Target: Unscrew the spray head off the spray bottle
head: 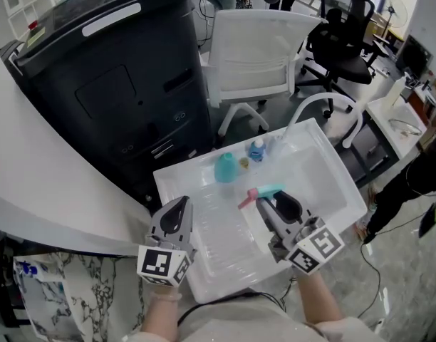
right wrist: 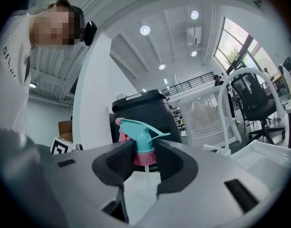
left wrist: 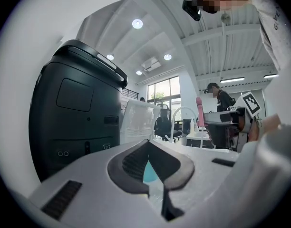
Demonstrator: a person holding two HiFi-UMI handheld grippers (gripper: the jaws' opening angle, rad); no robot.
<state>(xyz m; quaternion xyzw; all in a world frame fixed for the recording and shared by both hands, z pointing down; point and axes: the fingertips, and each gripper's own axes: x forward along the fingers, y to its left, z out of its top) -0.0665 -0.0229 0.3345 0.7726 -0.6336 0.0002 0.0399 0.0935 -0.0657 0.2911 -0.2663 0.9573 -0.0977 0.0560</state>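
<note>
My right gripper (right wrist: 145,156) is clamped on the spray head (right wrist: 141,144). Its jaws stand partway closed and press on the pink collar from both sides. The teal nozzle and trigger stick up above the jaws, and the thin dip tube hangs free below the collar. So the head is off the bottle (head: 225,168).

From my head view, the right gripper (head: 269,204) holds the spray head (head: 263,193) over the middle of the white tray (head: 330,164). The pink end points left.

The teal bottle sits at the far side of the tray, apart from the head and from both grippers. A small blue-capped bottle (head: 256,150) is just to its right, and a small yellowish thing (head: 244,163) lies between them; I can't tell what it is.

My left gripper (head: 179,209) hangs over the tray's near left corner. In its own view the left gripper (left wrist: 148,148) has its jaws closed together with nothing gripped. Only a sliver of the teal bottle (left wrist: 149,172) shows past them.

A black cabinet (head: 111,84) stands beyond the tray on the left, and a white chair (head: 253,55) is behind it.
</note>
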